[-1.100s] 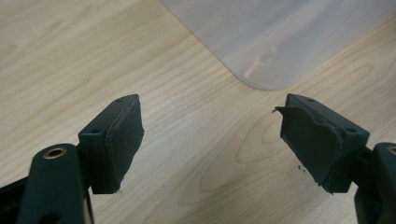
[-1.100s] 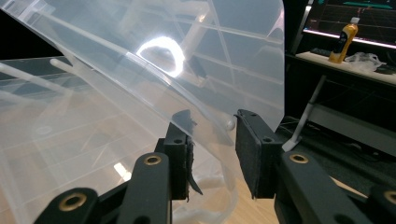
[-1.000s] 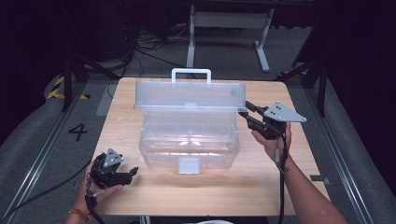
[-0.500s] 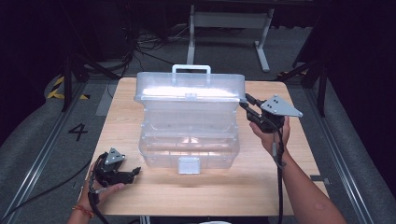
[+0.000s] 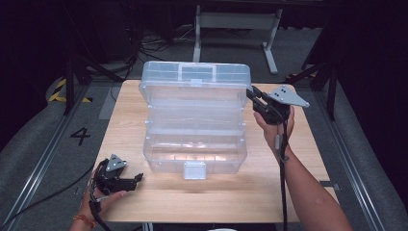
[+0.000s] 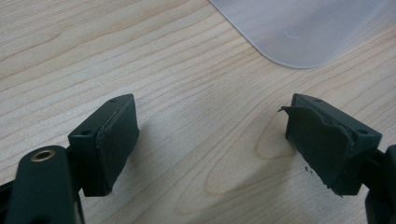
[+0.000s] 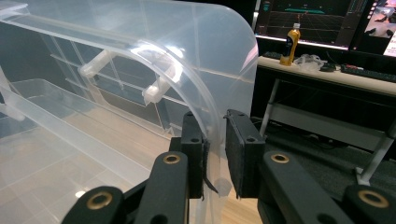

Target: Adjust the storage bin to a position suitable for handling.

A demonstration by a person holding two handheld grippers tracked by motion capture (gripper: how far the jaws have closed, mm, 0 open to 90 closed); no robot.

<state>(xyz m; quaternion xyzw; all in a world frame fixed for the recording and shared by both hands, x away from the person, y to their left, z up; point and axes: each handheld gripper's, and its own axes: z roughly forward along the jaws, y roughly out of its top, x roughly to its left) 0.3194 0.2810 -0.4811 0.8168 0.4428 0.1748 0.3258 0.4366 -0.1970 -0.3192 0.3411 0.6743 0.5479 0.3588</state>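
At frame centre, the right claw [image 7: 215,154] closes around the raised box lid's [image 5: 195,79] right edge, while the left claw [image 5: 126,179] rests apart on the tabletop [image 5: 298,159].

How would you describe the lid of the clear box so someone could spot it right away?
On the wooden table sits a clear plastic box. Its lid stands raised at the box's far side, with a handle near its top edge. Unlike the tub below, its right edge sits between the jaws of the right claw.
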